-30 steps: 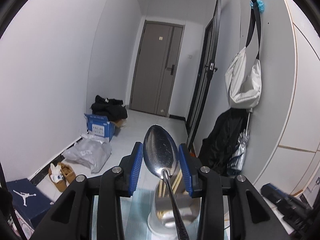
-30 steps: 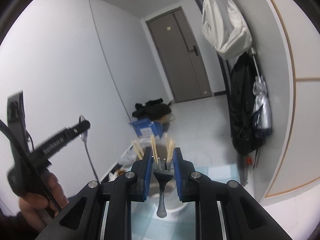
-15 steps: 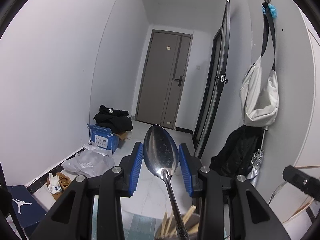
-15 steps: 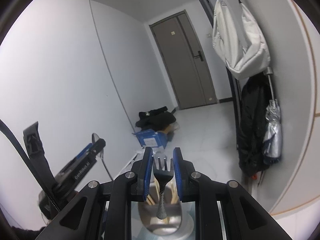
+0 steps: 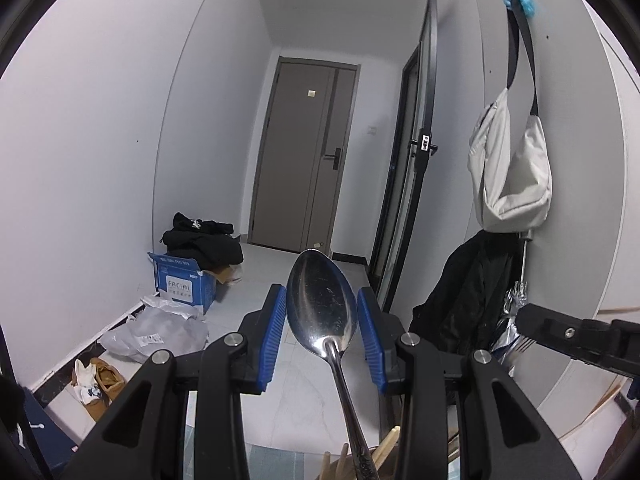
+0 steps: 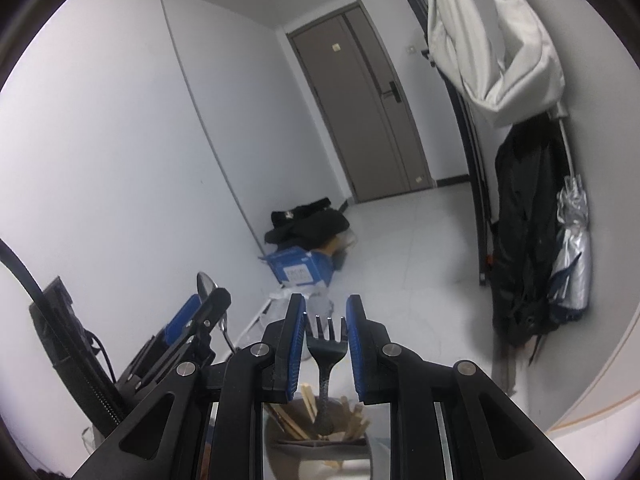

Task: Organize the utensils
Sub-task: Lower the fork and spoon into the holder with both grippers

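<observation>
My left gripper (image 5: 321,295) is shut on a steel spoon (image 5: 322,304), whose bowl stands upright between the blue pads while its handle runs down to the lower edge. Below it, only the tips of wooden chopsticks (image 5: 386,451) show. My right gripper (image 6: 326,309) is shut on a dark fork (image 6: 326,346), tines up, with its handle end hanging over a metal holder (image 6: 320,446) that contains several chopsticks (image 6: 308,400). In the right wrist view the left gripper (image 6: 200,316) and its spoon (image 6: 205,283) are close at the lower left. The right gripper (image 5: 560,334) enters the left wrist view from the right.
A hallway lies ahead with a grey door (image 5: 306,152). A blue cardboard box (image 5: 182,282), black clothes (image 5: 202,236), a plastic bag (image 5: 156,332) and shoes (image 5: 96,378) line the left wall. A white bag (image 5: 512,168), a dark coat (image 5: 464,300) and a folded umbrella (image 6: 572,248) hang on the right.
Both grippers have travelled with their utensils. The holder dropped nearly out of the left wrist view and the right gripper appeared there. In the right wrist view the holder now sits under the fork.
</observation>
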Demonstrator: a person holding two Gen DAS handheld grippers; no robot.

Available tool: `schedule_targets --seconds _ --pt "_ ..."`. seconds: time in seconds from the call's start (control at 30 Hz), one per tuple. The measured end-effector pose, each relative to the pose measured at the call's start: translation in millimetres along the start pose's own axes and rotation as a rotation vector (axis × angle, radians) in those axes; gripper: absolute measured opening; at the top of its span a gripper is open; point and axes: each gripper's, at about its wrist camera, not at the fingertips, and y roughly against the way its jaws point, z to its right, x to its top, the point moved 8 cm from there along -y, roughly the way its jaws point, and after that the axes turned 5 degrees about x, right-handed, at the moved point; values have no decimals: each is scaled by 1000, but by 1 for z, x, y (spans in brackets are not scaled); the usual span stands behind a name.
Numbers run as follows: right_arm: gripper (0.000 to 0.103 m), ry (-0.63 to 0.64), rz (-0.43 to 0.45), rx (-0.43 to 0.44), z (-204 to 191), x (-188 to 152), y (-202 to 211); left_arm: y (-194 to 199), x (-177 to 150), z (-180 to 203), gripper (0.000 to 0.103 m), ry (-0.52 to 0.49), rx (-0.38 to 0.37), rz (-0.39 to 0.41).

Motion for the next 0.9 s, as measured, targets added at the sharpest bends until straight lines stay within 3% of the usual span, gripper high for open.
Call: schedule_targets --seconds 0.4,0.9 --pt "20 -17 -42 -3 12 -16 -17 -8 -18 15 32 -111 -12 7" --pt "20 -18 -87 3 13 -32 -23 -5 -32 16 32 -132 -111 -92"
